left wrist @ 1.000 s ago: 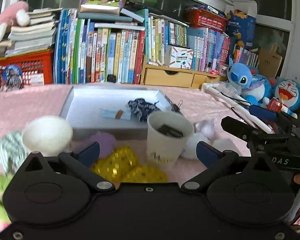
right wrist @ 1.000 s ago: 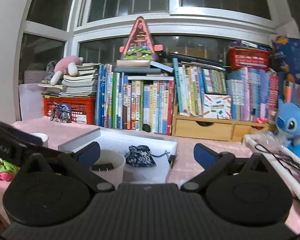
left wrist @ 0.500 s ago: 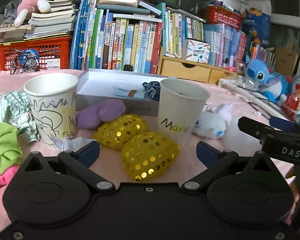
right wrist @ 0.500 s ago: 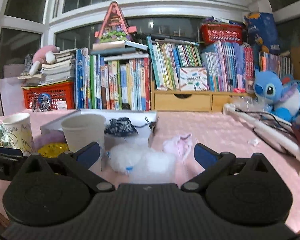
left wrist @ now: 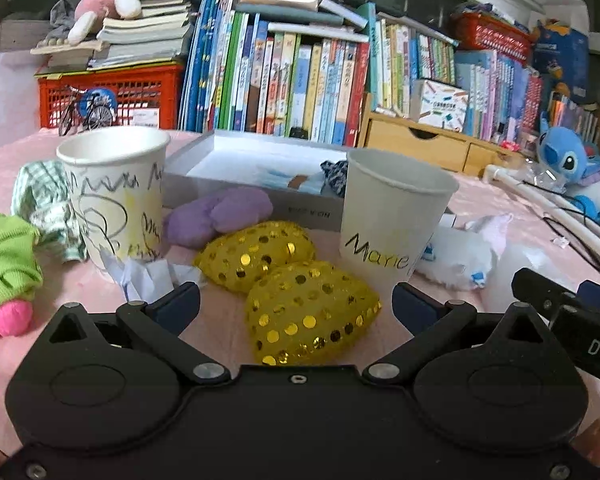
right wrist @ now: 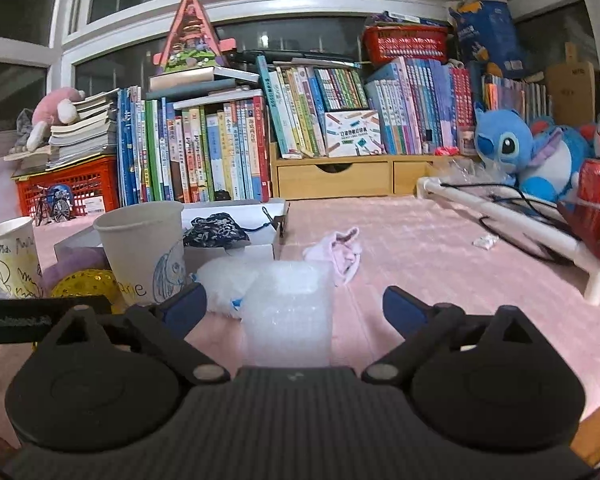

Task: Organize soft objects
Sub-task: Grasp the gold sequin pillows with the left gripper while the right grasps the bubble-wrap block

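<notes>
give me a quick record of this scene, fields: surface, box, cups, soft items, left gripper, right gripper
surface: pink cloth
box: white tray, dark pouch inside
cups: scribbled cup; Marie cup
soft items: two yellow sequin pads, purple pad, green scrunchie, white fluff, bubble wrap
left gripper: open, over near sequin pad
right gripper: open, jaws just narrowing around bubble wrap

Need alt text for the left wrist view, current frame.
Open left gripper hovers low over a yellow sequinned pouch on a pink tablecloth, a second pouch behind, between two paper cups and a white box.
</notes>
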Demonstrator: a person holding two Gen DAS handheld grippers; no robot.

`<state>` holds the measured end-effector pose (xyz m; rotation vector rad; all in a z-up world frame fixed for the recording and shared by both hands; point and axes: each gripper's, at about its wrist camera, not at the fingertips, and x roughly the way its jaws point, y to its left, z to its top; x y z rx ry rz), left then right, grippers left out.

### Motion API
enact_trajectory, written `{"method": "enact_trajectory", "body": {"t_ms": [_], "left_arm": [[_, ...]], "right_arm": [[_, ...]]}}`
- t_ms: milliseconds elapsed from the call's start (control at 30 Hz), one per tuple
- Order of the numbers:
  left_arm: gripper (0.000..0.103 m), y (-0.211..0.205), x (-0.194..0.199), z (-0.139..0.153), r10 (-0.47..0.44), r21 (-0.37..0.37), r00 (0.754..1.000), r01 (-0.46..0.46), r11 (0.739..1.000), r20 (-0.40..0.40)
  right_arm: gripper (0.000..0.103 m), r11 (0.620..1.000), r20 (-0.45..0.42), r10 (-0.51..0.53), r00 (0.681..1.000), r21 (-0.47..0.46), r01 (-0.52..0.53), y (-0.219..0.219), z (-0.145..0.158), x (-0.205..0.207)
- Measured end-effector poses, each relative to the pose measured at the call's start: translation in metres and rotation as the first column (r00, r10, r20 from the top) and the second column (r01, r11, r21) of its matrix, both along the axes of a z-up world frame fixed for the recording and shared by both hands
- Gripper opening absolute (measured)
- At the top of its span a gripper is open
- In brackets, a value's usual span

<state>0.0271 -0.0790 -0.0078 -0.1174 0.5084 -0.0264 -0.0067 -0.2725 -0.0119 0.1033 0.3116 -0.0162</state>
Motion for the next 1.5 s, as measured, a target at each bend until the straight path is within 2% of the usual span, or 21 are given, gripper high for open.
{"method": "enact_trajectory", "body": {"t_ms": [167,367,567,833,1167,1400,1500], "left_arm": [[0.093,-0.006,0.001,-0.004,0.025,0.032,1.000,-0.025,0.999,0.003],[0.084,-0.009,0.001,-0.004,0.014,0.030,1.000,-0.014,0.999,-0.004],[0.069,-0.015,-0.002,-0.004,-0.022,0.059,1.000,0.022,0.998,0.008],[0.051,-0.016,-0.009,-0.001,-0.058,0.090,0.998,0.057,0.994,0.012],[0.047,-0.011,-0.034,0.025,-0.132,0.119,0.987,0.121,0.986,0.089],[0.047,0.002,-0.046,0.067,-0.217,0.069,0.966,0.209,0.975,0.142],[0.047,0.009,-0.046,0.089,-0.240,0.079,0.954,0.229,0.970,0.180]], "right_arm": [[0.091,1.000,0.000,-0.005,1.000,0.000,0.005,0.004,-0.003,-0.001],[0.088,1.000,-0.008,0.000,1.000,-0.025,0.000,0.013,-0.004,0.004],[0.082,0.999,-0.021,-0.003,1.000,-0.036,0.002,0.017,-0.004,0.009],[0.055,0.999,-0.051,-0.018,0.999,-0.046,0.016,0.018,-0.006,0.012],[0.051,0.998,0.005,-0.022,1.000,-0.065,0.023,0.015,0.010,0.004],[0.051,0.998,0.063,-0.016,0.998,-0.057,0.020,0.005,0.035,0.008],[0.051,0.999,0.082,-0.001,0.997,-0.051,0.006,0.001,0.047,0.015]]}}
